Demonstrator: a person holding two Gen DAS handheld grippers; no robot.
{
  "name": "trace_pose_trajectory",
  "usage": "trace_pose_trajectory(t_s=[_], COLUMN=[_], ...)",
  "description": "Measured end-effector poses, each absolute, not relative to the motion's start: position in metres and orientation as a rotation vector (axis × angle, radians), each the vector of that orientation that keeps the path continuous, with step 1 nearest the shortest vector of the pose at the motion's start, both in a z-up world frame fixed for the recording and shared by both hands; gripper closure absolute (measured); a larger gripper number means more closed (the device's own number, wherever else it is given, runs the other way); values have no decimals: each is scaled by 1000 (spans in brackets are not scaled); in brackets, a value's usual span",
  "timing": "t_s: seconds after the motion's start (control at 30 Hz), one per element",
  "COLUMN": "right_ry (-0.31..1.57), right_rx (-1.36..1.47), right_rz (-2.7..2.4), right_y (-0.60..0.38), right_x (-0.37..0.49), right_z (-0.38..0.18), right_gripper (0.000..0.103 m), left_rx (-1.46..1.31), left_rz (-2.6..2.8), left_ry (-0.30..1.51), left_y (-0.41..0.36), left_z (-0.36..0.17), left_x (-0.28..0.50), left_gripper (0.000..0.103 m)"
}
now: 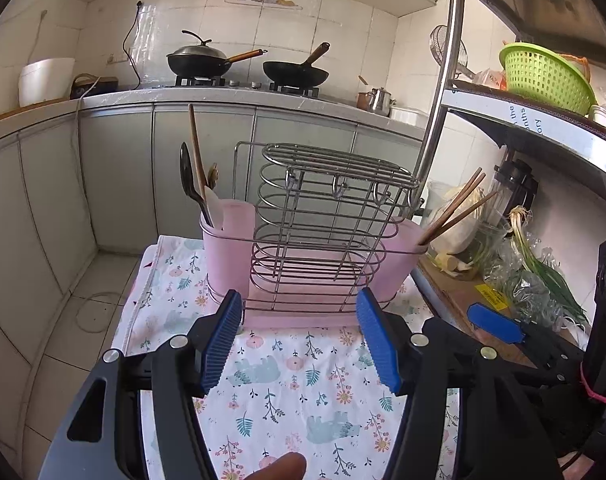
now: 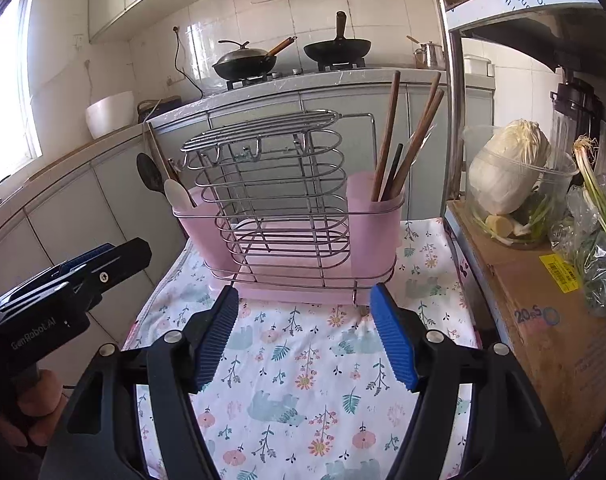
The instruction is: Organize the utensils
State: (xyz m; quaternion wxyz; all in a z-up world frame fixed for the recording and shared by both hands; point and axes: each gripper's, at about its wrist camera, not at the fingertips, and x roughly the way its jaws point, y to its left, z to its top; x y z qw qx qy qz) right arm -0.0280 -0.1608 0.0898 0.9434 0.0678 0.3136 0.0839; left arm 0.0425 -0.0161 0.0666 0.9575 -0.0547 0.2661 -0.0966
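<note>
A wire utensil rack (image 1: 323,216) with a pink plastic liner (image 1: 227,256) stands on a floral cloth (image 1: 287,384). Its left cup holds a black spoon (image 1: 189,184), a white spoon (image 1: 213,204) and a wooden utensil (image 1: 197,148). Its right cup holds brown chopsticks (image 1: 455,208). The rack (image 2: 279,196), chopsticks (image 2: 407,140) and spoons (image 2: 175,192) also show in the right wrist view. My left gripper (image 1: 299,336) is open and empty, just in front of the rack. My right gripper (image 2: 303,336) is open and empty, also in front of it.
A metal shelf unit (image 1: 443,92) stands to the right, holding a green basket (image 1: 543,76), a cardboard box (image 2: 543,312), a cabbage in a clear bowl (image 2: 511,172) and green onions (image 2: 599,200). Behind are a counter (image 1: 223,98) with two woks (image 1: 295,70) and grey cabinets.
</note>
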Motion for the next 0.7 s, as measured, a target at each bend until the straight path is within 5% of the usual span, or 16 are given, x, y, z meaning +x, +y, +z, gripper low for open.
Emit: trace_pose_trajectory(t_s=[0.7], right_ry=[657], right_rx=[110], right_rz=[147], right_y=[-150], right_x=[-27], right_z=[77], right_gripper=[34], left_rx=[-100], left_rz=[-152], left_ry=[576], left_y=[-15], left_z=[49], left_x=[42], left_gripper=[44])
